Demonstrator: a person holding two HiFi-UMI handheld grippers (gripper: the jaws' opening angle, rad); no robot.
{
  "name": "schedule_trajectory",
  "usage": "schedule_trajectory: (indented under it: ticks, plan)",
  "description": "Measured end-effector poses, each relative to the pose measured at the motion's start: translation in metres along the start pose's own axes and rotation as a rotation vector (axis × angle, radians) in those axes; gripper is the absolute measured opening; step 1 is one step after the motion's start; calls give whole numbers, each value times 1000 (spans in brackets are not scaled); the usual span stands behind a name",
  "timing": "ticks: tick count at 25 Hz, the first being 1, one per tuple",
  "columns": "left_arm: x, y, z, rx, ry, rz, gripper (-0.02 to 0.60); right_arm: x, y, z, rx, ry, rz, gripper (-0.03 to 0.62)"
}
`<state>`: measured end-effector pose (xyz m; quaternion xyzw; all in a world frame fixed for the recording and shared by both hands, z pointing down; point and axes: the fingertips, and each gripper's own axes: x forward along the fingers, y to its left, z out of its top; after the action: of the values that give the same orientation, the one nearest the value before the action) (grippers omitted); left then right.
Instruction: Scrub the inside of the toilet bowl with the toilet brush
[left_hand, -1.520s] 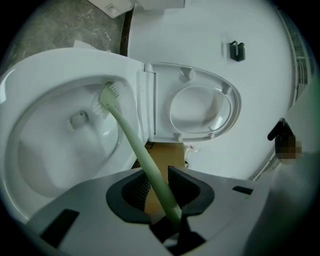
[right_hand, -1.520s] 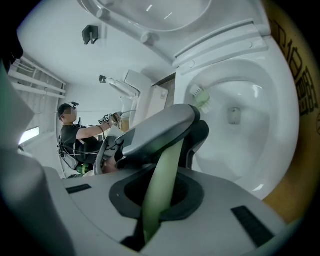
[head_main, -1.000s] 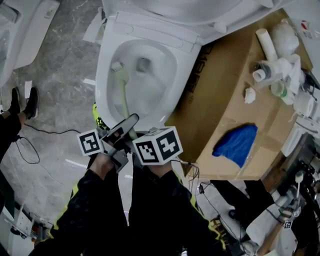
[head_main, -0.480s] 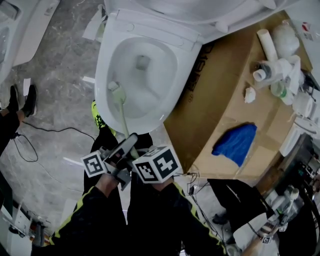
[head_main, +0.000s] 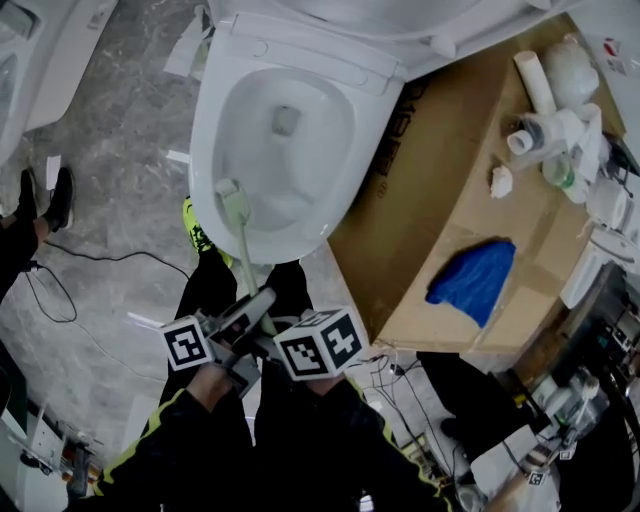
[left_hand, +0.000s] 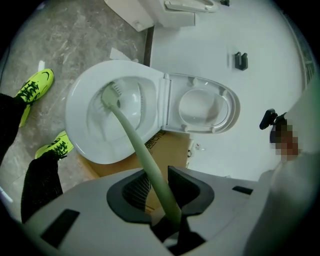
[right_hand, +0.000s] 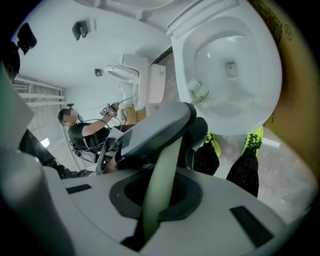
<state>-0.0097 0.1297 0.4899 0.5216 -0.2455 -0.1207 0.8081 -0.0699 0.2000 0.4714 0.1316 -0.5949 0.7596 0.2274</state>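
Note:
A white toilet bowl (head_main: 215, 120) stands open at the top of the head view, its lid (left_hand: 207, 107) raised. A pale green toilet brush has its head (head_main: 232, 200) against the bowl's near left inner wall. Its handle (head_main: 245, 258) runs down to both grippers. My left gripper (head_main: 258, 304) is shut on the handle, and the left gripper view shows the handle (left_hand: 145, 160) pinched in the left gripper (left_hand: 156, 186) and the brush head (left_hand: 110, 95) in the bowl. My right gripper (head_main: 278, 332), just behind, is also shut on the handle (right_hand: 162, 170).
A brown cardboard box (head_main: 450, 230) sits right of the toilet, bearing a blue cloth (head_main: 472, 282) and white bottles and pipes (head_main: 555, 130). My yellow-green shoe (head_main: 197, 232) is at the bowl's foot. Black shoes (head_main: 45, 200) and a cable (head_main: 60, 290) lie left. Another person (right_hand: 80, 130) sits behind.
The brush head has slid from the far left of the bowl down to its near left wall. Both grippers have drawn back toward me with the handle.

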Motion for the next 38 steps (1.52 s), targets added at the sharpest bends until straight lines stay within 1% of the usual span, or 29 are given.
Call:
schedule_trajectory:
  ticks: [2, 6, 12, 16, 23, 31, 38]
  plan:
    - [-2, 2, -5, -11, 6, 18, 110, 0, 1, -5, 20, 0, 12, 17]
    - [-3, 5, -15, -52, -3, 24, 110, -2, 1, -14, 47, 16, 26, 17]
    - [-1, 8, -26, -78, 13, 66, 110, -11, 0, -17, 78, 14, 35, 17]
    - [2, 6, -28, -105, 18, 52, 109, -14, -1, -18, 95, 11, 9, 17]
    - [11, 7, -42, -130, 67, 31, 109, -23, -9, -23, 129, -37, -36, 17]
    - [25, 10, -51, -146, 120, 14, 109, -32, -21, -22, 156, -89, -77, 17]
    - [40, 8, -57, -140, 160, -6, 109, -45, -30, -17, 162, -137, -114, 17]
